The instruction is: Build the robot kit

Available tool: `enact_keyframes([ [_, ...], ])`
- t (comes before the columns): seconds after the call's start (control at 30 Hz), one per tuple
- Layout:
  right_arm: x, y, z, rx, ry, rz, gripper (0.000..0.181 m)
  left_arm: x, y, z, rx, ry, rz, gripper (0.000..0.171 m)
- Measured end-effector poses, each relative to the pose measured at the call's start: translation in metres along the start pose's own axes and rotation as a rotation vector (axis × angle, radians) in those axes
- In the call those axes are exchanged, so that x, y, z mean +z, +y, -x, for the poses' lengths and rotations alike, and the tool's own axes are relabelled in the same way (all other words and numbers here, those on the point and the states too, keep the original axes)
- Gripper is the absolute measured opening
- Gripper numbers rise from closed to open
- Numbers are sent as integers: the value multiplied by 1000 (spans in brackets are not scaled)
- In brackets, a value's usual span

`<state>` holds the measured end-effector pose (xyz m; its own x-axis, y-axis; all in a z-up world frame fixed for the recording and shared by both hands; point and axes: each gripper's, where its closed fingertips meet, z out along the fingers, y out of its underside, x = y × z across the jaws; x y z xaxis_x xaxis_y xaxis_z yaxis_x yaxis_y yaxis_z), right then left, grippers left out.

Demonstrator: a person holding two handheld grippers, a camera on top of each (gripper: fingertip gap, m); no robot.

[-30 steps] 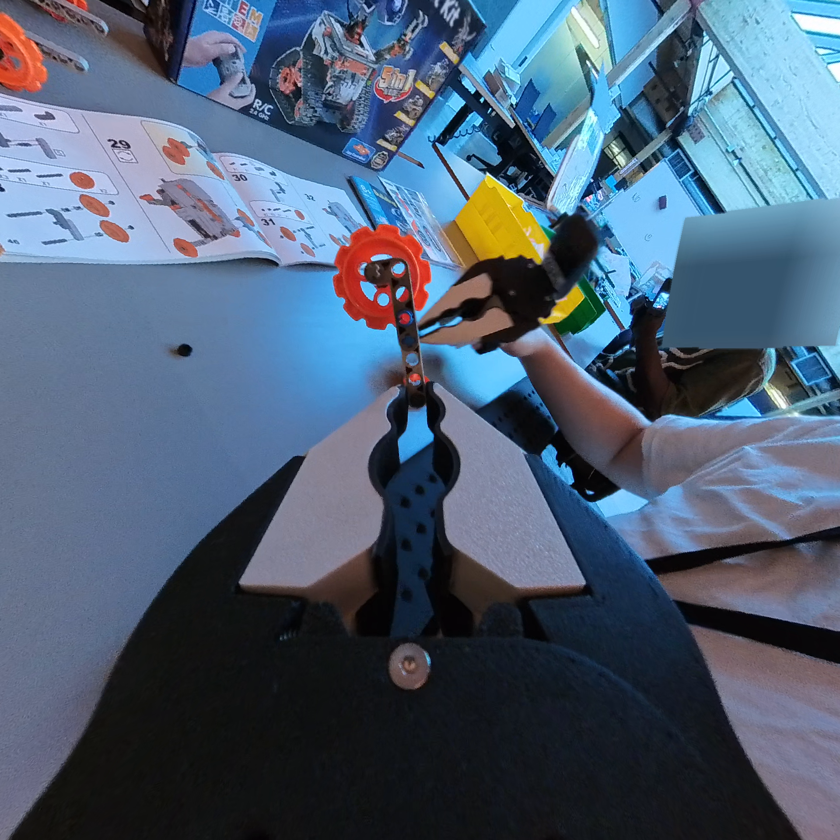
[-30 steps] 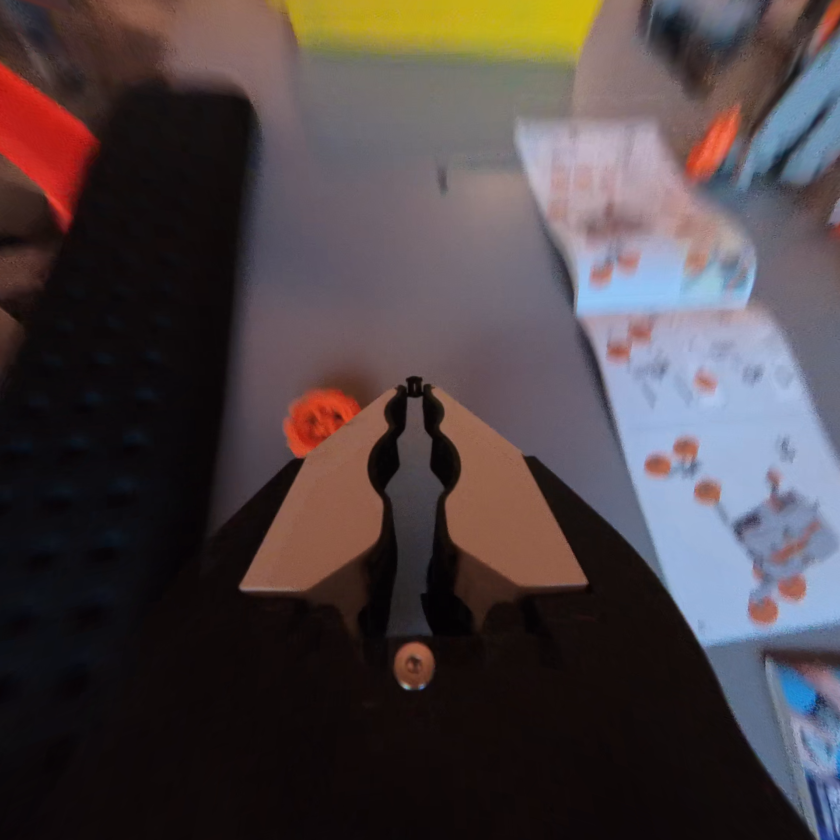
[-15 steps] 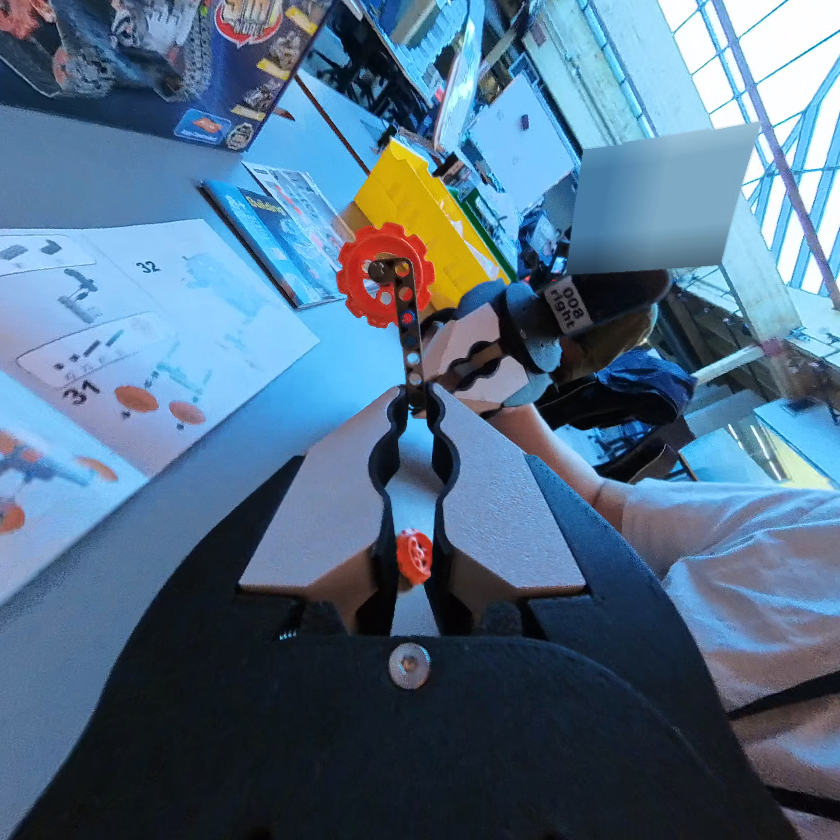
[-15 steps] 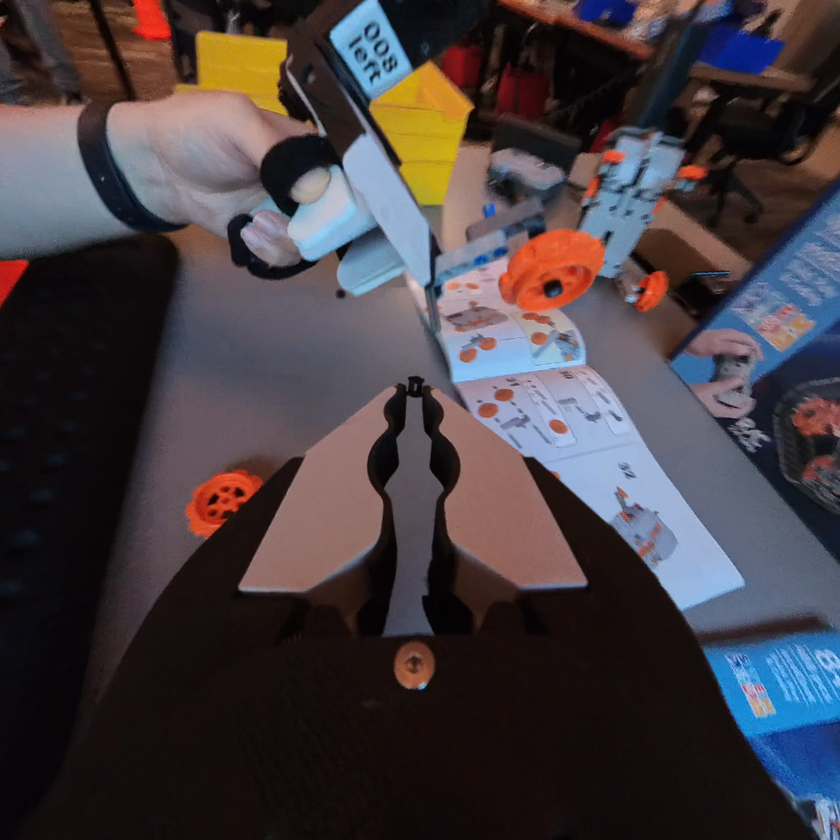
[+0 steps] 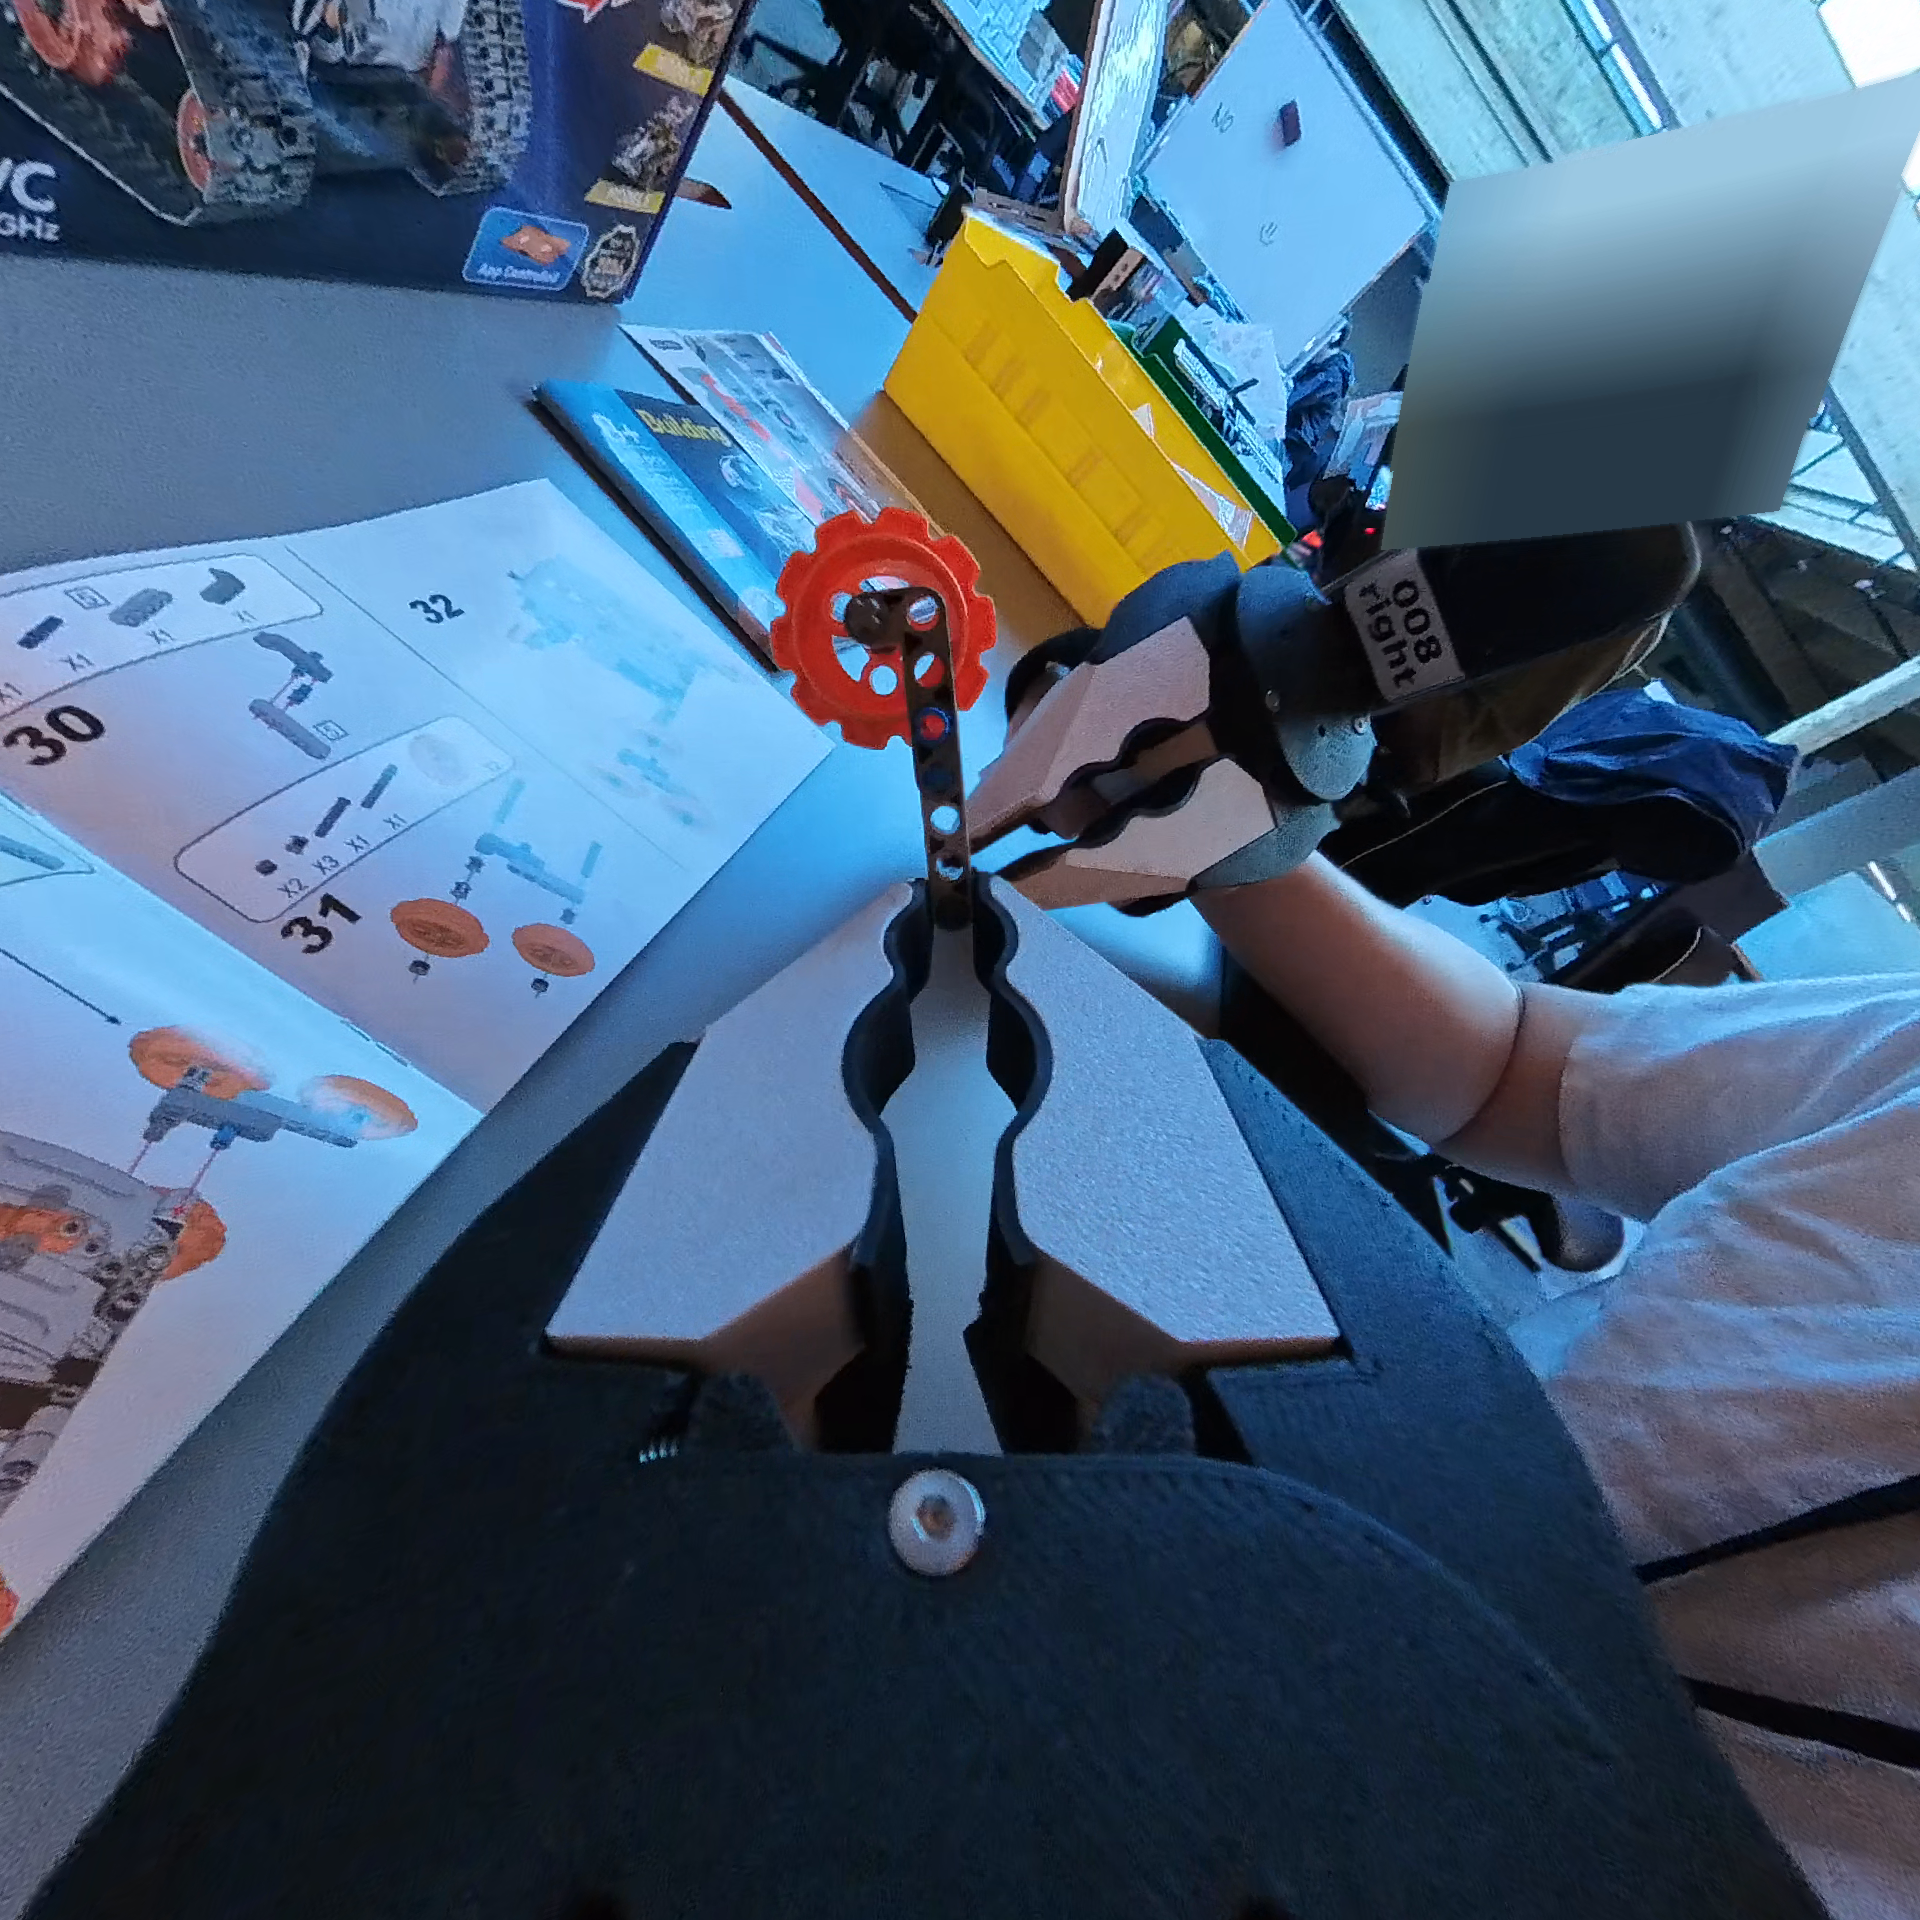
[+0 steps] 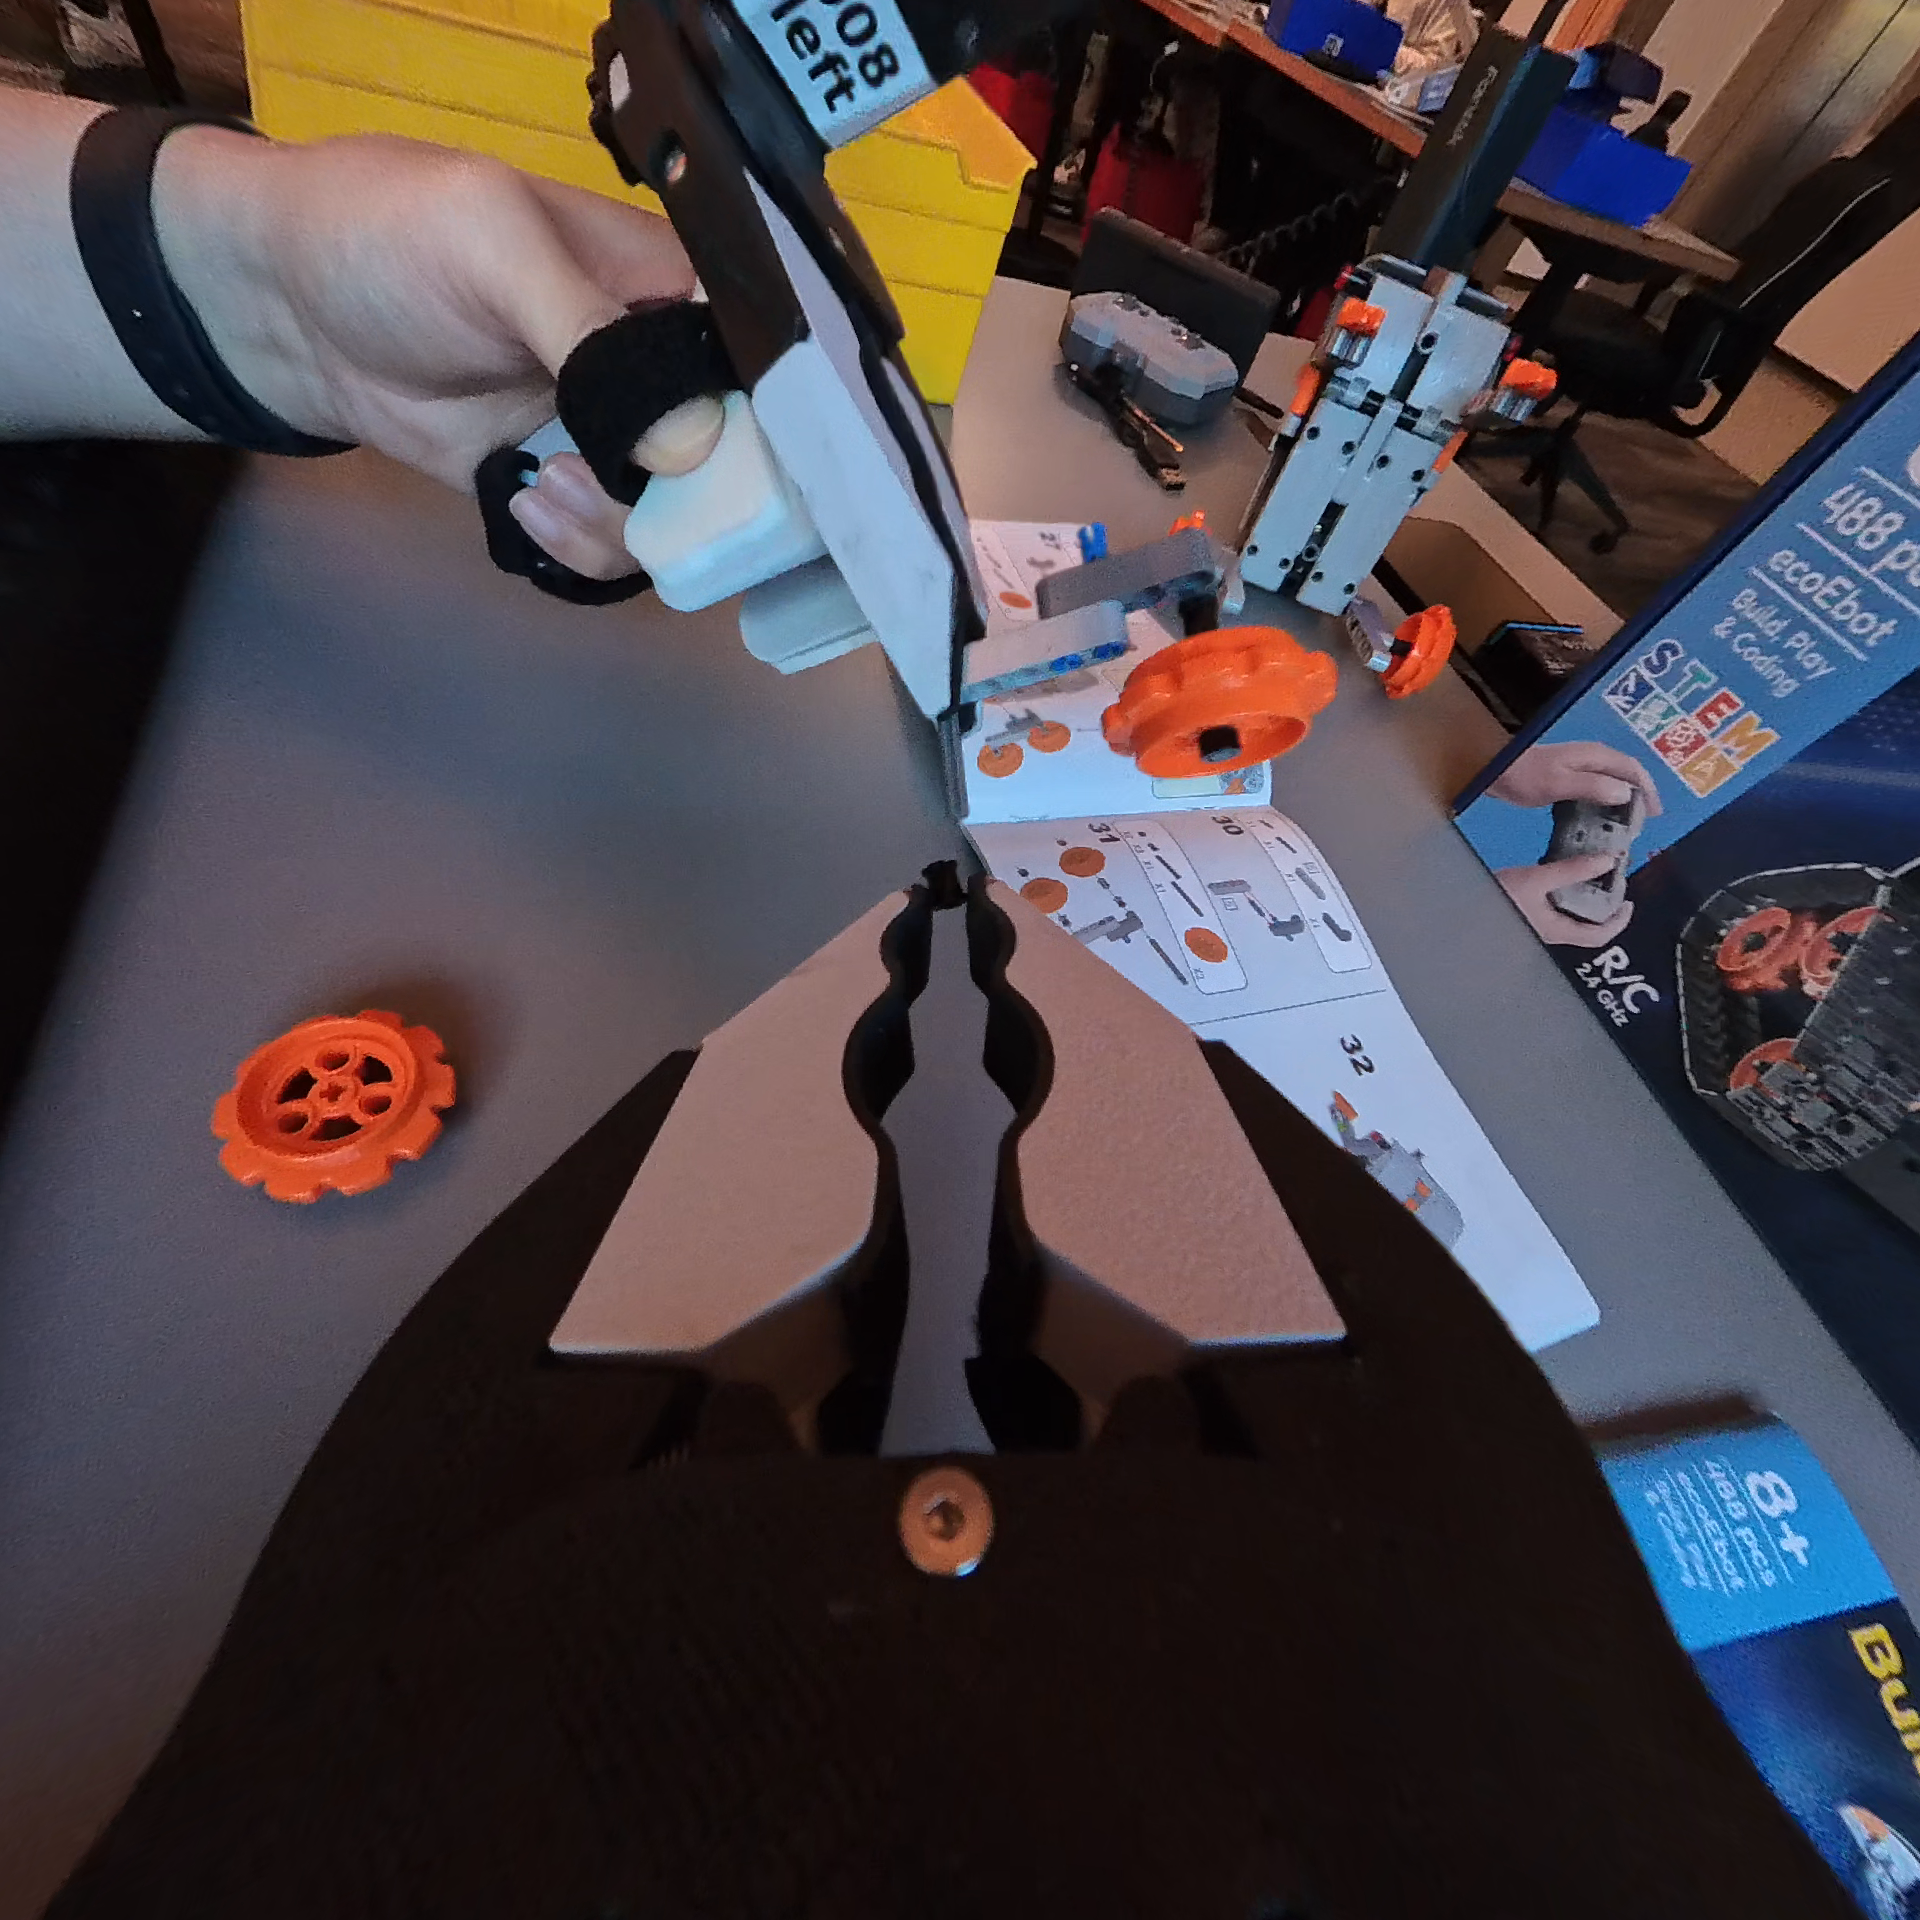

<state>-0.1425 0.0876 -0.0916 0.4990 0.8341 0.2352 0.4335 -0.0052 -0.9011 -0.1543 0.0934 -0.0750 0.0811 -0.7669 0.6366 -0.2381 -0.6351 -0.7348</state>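
Beam: 1 thin dark perforated beam (image 5: 940,790) clamped by its near end at the tips of the left gripper (image 5: 948,914); it runs straight out ahead of those tips, long axis in line with the fingers.
Wheel on beam: 1 orange toothed wheel (image 5: 881,627) pinned at the beam's far end, the farthest point from the left gripper, held clear of the grey table (image 5: 260,395).
Left gripper state: clenched on the beam.
Right gripper: right gripper (image 6: 948,891) nipped on 1 tiny dark piece (image 6: 943,881) at its very tips; what the piece is, too small to tell.
Key relation: the right gripper's tips come in from the right side of the beam, just beside its lower holes; touching or not, cannot tell.
Nearer hand: the right gripper is the free one next to the beam.
Loose wheel: 1 second orange wheel (image 6: 332,1103) flat on the table, left of the right gripper, well apart.
Beyond: open instruction booklet (image 6: 1226,935); blue kit box (image 6: 1766,831); grey half-built model (image 6: 1382,436); yellow bin (image 5: 1060,436).
Left wrist view only: the beam's row of holes, and the right gripper's approach side.
Right wrist view only: the beam edge-on, the loose wheel, the model.
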Motion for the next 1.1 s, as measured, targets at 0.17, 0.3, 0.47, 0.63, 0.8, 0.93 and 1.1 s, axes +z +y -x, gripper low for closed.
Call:
enact_keyframes([
  [0.17,-1,-10,0,31,-13,-61,5,3,3,-6,5,17,12,4],
  [0.3,-3,-13,-3,74,-14,-94,5,1,0,-6,10,10,0,4],
  [0.47,-2,-14,-2,106,-38,-108,5,0,-2,-7,-1,19,-17,4],
  [0.63,1,-12,0,108,-45,-101,5,2,0,-8,8,12,-7,4],
  [0.8,8,11,5,101,-73,47,5,-1,6,3,136,-109,69,4],
  [0.93,12,32,20,94,-135,199,5,-7,3,2,179,-135,63,4],
  [1.1,16,53,31,82,-177,322,5,-11,-5,-4,0,-1,-18,4],
])
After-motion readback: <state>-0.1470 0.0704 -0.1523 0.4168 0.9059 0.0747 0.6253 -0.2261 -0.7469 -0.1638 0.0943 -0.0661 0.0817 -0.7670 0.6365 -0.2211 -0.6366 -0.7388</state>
